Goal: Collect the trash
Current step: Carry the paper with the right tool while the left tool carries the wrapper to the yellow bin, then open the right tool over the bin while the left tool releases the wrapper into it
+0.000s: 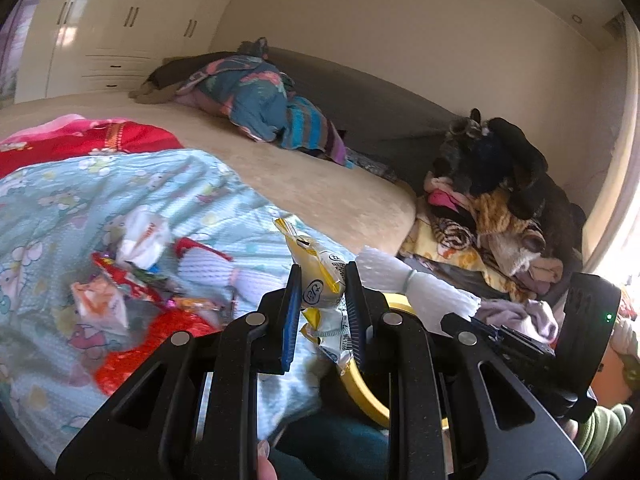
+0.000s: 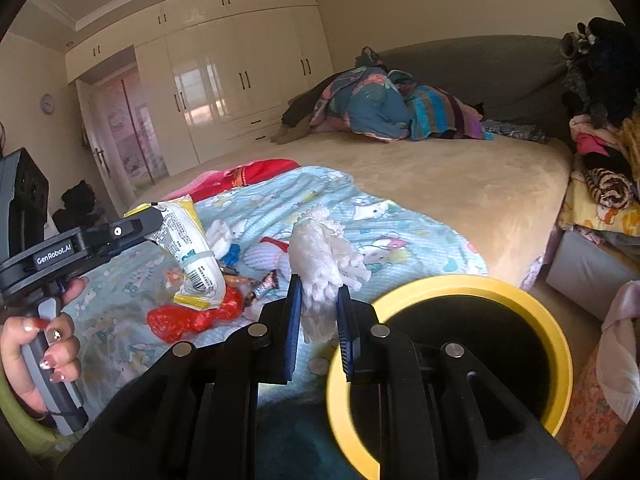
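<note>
**Both grippers loaded, bin right below**

So the yellow-and-white snack wrapper [image 1: 320, 280] is pinched between the blue pads of the left gripper [image 1: 320, 300], sticking up and hanging down past the pads. The right gripper [image 2: 318, 304] is clamped on a white crinkly foam net [image 2: 324, 256], fluffed out above the pads.

The yellow-rimmed trash bin [image 2: 556, 344] sits low at about 5 o'clock in the right wrist view, just beside the right gripper's fingers, dark inside. In the left wrist view its rim peeks out at 6 o'clock behind the fingers.

Both grippers tilt a bit downward over the edge of the bed [image 2: 460, 184]. A hand [image 2: 40, 356] with painted nails wraps the left gripper's handle at 8 o'clock in the right wrist view.

More trash on the light blue cartoon blanket [image 2: 400, 220]: red crinkled wrapper [image 2: 188, 320], candy wrappers [image 2: 264, 284], white tissue [image 1: 140, 236]. Clothes pile [image 1: 492, 200] at 3 o'clock, wardrobe [image 2: 224, 80] at the back.
</note>
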A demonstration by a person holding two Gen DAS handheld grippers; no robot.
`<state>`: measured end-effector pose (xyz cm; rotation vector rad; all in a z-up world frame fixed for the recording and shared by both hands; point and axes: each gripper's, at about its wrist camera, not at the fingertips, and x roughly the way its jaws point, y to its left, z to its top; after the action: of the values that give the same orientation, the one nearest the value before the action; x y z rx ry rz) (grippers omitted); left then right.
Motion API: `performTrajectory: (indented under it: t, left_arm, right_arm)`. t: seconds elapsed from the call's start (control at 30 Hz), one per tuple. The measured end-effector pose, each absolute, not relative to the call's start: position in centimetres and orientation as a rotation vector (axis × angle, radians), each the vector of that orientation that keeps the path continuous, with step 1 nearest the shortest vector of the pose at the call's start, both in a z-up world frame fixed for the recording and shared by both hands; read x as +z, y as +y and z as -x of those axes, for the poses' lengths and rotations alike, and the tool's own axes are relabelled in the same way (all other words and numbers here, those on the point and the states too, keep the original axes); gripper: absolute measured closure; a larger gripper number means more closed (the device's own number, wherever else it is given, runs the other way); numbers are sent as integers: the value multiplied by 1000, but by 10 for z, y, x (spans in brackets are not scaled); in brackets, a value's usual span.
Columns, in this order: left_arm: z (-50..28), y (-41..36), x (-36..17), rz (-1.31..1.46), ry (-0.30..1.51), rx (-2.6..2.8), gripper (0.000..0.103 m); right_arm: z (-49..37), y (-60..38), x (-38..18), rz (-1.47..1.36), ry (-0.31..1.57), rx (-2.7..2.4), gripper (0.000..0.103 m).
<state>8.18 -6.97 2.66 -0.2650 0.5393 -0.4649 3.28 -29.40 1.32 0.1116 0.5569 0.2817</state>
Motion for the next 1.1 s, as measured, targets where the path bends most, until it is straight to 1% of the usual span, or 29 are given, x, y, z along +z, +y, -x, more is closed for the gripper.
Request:
performTrajectory:
  t: [0.4,0.7,0.93,0.97,1.0,1.03,1.07,1.1]
  left_arm:
    - [-77,-122,23,201,561,-567,87]
    - [-79,-165,5,154,618,-646,87]
    - [-89,-197,-11,114,663,-688,87]
    - [-92,-203,-14,104,671,-693,87]
    - [-95,-207,-17,97,680,-691,87]
    - [-97,-209,-19,94,687,-686,83]
    - [-101,-210,-22,95,698,-681,65]
    - [-105,-210,-24,98,701,-668,43]
  right_arm:
    - [-7,-341,-2,-114,596,152,87]
    - [-14,-368,-16,-165,633,65,87]
    - [-14,-387,-27,-210,656,27,84]
    - [-14,-390,-29,-216,662,21,83]
    - [-17,-392,-30,-220,669,11,72]
    - [-17,-394,-31,-228,676,-2,56]
    - [-17,-395,-33,-237,676,-5,50]
    - [-15,-396,-34,-242,671,-12,42]
